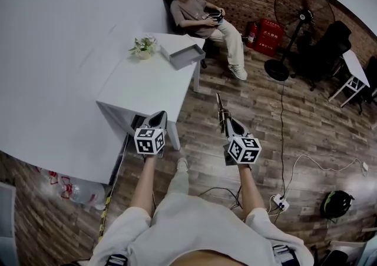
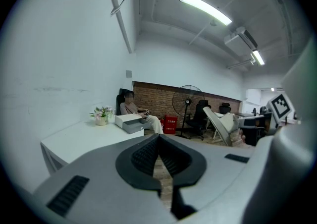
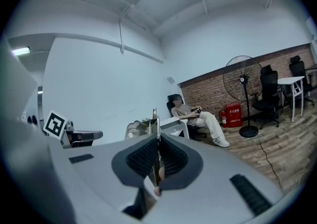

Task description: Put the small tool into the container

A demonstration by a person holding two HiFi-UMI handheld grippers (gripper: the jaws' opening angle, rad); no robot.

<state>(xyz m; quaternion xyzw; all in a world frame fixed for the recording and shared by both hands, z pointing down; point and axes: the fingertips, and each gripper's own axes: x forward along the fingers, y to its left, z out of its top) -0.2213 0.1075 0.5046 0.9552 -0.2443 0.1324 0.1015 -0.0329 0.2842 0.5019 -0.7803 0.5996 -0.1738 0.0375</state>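
Head view looks down on a person standing on a wooden floor [image 1: 318, 135] with a gripper in each hand. The right gripper [image 1: 228, 122] has its jaws pressed tight on the small tool [image 1: 220, 107], a thin metal thing that sticks out past the tips. In the right gripper view it shows as a thin line between the shut jaws. The left gripper [image 1: 159, 116] has its jaws closed too, and the left gripper view shows nothing between them.

The container [image 1: 187, 54], a grey open box, sits at the far end of a white table [image 1: 144, 88], close to the far right corner. A small pot plant [image 1: 143, 46] stands near it on the left. The small tool is well apart from the container, out over the floor by the near end of the table.

Behind the table a seated person [image 1: 203, 19] stretches both legs out onto the floor, just to the right of the container. Farther right stand a fan [image 1: 300, 12], a red box [image 1: 268, 36] and a black chair [image 1: 321, 53]. A cable [image 1: 281, 117] runs down the floor to a power strip [image 1: 278, 202].

A white wall [image 1: 53, 47] runs along the table's left side. The left gripper's tips are at the table's near right corner. The table top from there up to the container is flat and open, and so is the floor strip between the table and the cable.
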